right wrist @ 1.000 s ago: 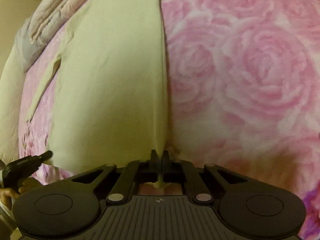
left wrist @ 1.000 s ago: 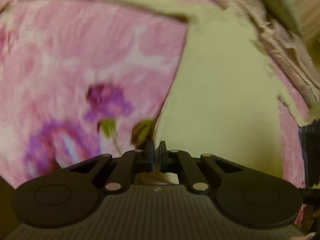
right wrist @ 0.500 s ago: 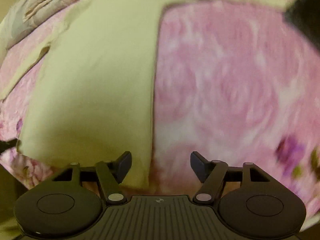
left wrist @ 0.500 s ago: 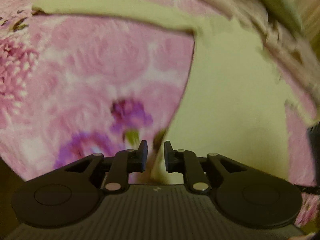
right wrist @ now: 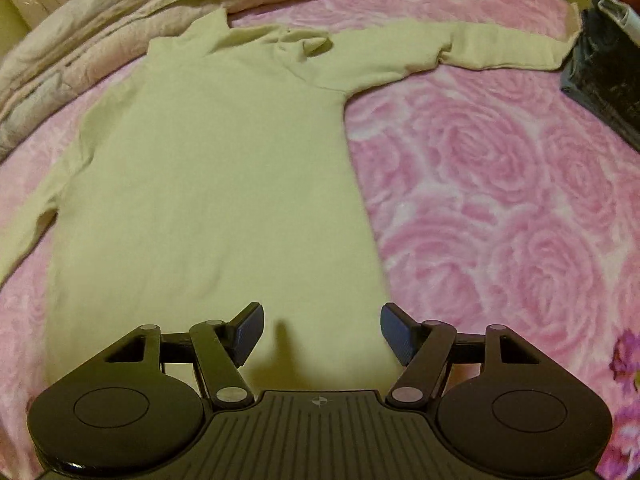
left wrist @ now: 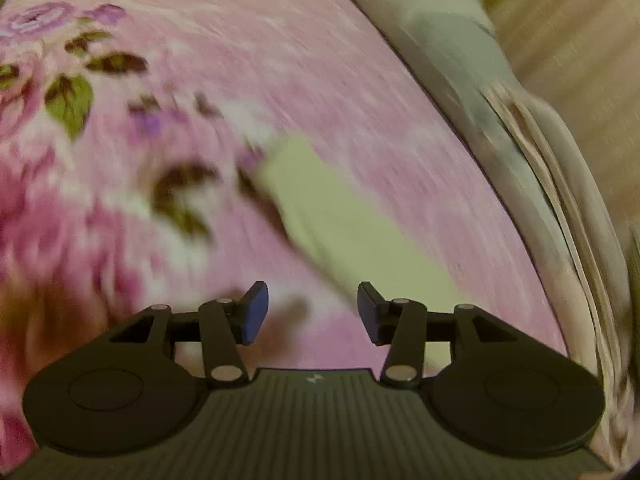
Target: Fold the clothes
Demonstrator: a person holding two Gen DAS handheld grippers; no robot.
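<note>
Lying face-up and spread flat on the pink rose-patterned blanket (right wrist: 500,184) of the bed, the pale yellow long-sleeved top (right wrist: 216,184) is laid out as a garment is before its first fold: body smooth, collar toward the far side, one sleeve (right wrist: 492,50) stretched straight out to the right and the other (right wrist: 36,216) trailing down along the left edge. That flatness is likely the point of the layout, since creases set now would carry into every later fold

The right gripper (right wrist: 322,334) hovers over the hem end of the top with its jaws wide apart and nothing between them, so the cloth rests on the bed under its own weight. The left gripper (left wrist: 312,312) is likewise spread and empty; its view is heavily blurred, but a strip of the same pale fabric (left wrist: 340,224), probably a sleeve, runs diagonally ahead of its fingers across the flowered blanket

Rumpled beige bedding (right wrist: 80,44) is bunched along the far edge of the bed, touching the collar region, and a dark object (right wrist: 600,64) sits at the far right just past the outstretched cuff; what it is cannot be told

Judging by this, folding proper has not begun, and a sleeve seems the sensible first thing to bring across the body
</note>
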